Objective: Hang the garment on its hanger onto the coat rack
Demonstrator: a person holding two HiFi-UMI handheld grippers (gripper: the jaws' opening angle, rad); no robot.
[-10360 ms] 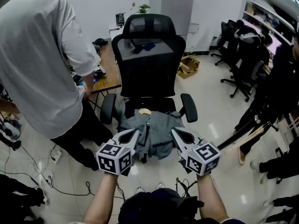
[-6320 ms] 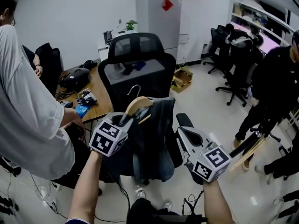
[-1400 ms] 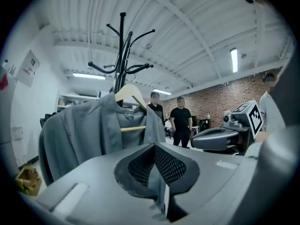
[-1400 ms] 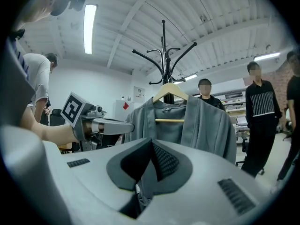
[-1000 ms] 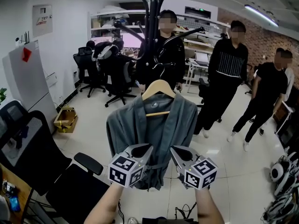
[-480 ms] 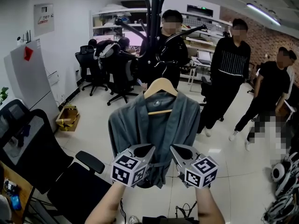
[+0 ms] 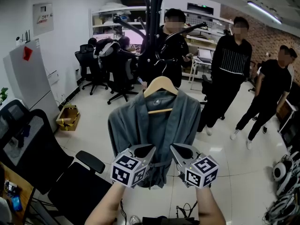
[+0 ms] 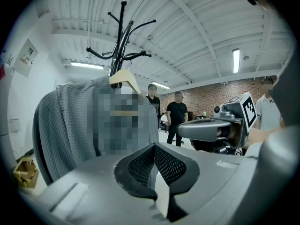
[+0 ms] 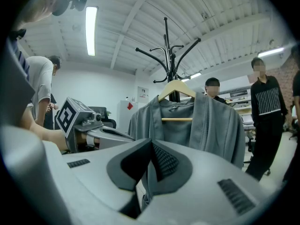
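Observation:
A grey garment (image 7: pixel 154 121) hangs on a wooden hanger (image 7: pixel 161 86), right in front of the pole of the black coat rack (image 7: pixel 153 13). No gripper holds the hanger. The hook itself is lost against dark clothing behind it. My left gripper (image 7: pixel 146 150) and right gripper (image 7: pixel 176 149) sit side by side, low in front of the garment's lower half. Both have their jaws shut. In the left gripper view the garment (image 8: pixel 65 125) fills the left and the hanger (image 8: pixel 123 77) sits under the rack (image 8: pixel 121 41). The right gripper view shows the garment (image 9: pixel 215 121) just beyond the closed tips.
Three people (image 7: pixel 229 74) stand behind and to the right of the rack. A black office chair (image 7: pixel 70 191) is close at my lower left. More chairs (image 7: pixel 112 64) and a cardboard box (image 7: pixel 65 118) stand on the white floor at the left.
The garment has swayed slightly on the rack. Both grippers have stayed shut and nearly still below it. A person at the right has shifted.

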